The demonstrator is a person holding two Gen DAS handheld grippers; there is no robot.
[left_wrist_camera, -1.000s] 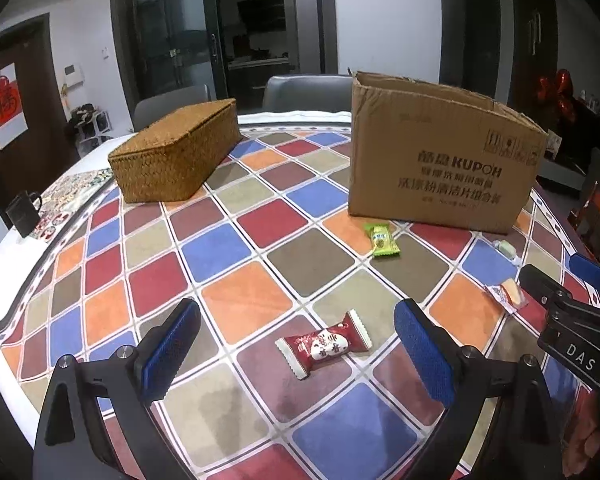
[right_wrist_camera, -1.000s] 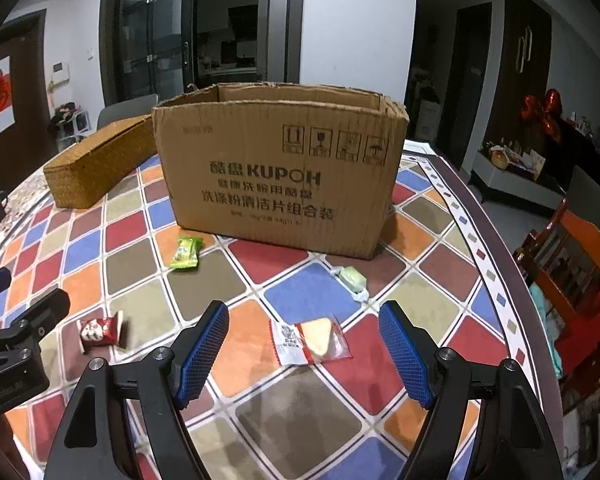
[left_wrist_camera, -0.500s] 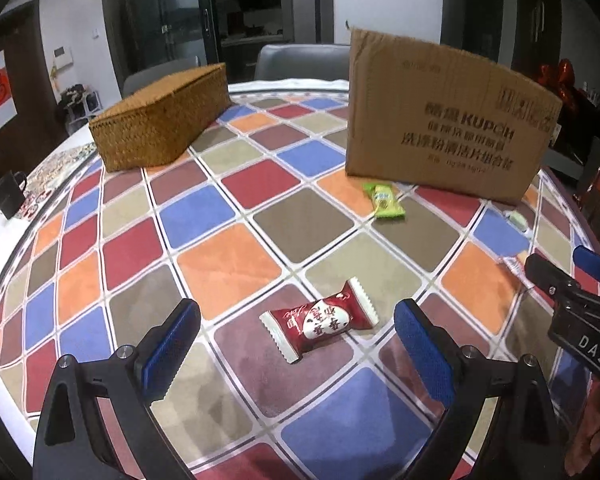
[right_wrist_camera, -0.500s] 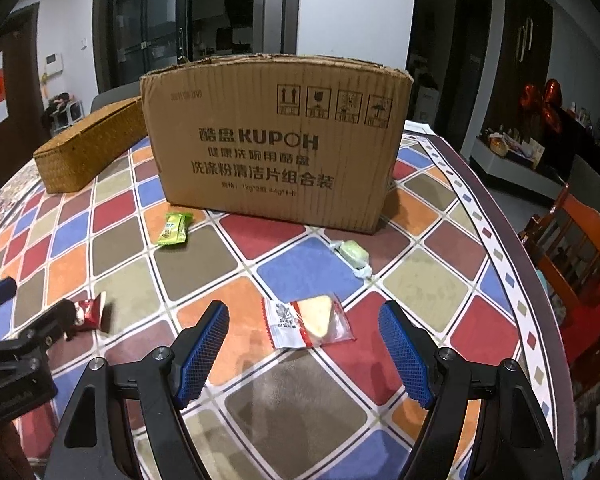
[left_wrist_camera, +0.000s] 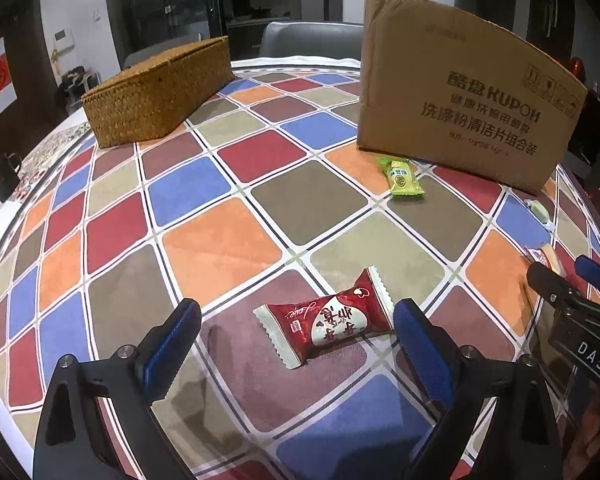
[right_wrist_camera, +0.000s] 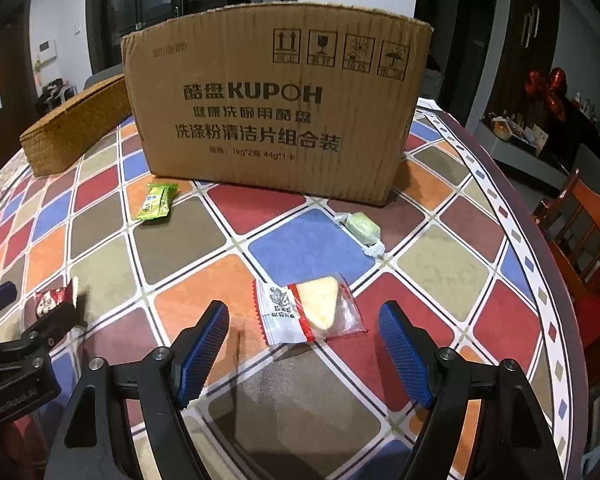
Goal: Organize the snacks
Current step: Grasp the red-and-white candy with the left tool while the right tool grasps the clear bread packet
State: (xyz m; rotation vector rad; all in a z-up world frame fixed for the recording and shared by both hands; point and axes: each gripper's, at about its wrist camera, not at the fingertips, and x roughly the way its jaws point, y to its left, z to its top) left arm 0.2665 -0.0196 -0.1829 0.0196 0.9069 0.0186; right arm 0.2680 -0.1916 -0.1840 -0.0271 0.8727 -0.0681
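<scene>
A red wrapped candy (left_wrist_camera: 326, 322) lies on the chequered tablecloth, just ahead of my left gripper (left_wrist_camera: 296, 334), whose blue pads stand open on either side of it without touching. A clear packet with a yellow wedge snack (right_wrist_camera: 306, 312) lies just ahead of my right gripper (right_wrist_camera: 304, 336), also open and apart from it. A green snack packet (left_wrist_camera: 402, 176) and a small pale green sweet (right_wrist_camera: 362, 228) lie near the cardboard box (right_wrist_camera: 276, 112). The right gripper shows at the right edge of the left wrist view, and the red candy (right_wrist_camera: 54, 300) at the left of the right wrist view.
A woven lidded basket (left_wrist_camera: 158, 90) stands at the back left of the round table (right_wrist_camera: 536, 256). A black mug (left_wrist_camera: 2, 176) sits at the left rim. An orange wooden chair (right_wrist_camera: 588, 236) stands beyond the right edge.
Both grippers have come down toward the table: the red candy and the wedge snack packet now look larger and sit closer between the pads. Both stayed open.
</scene>
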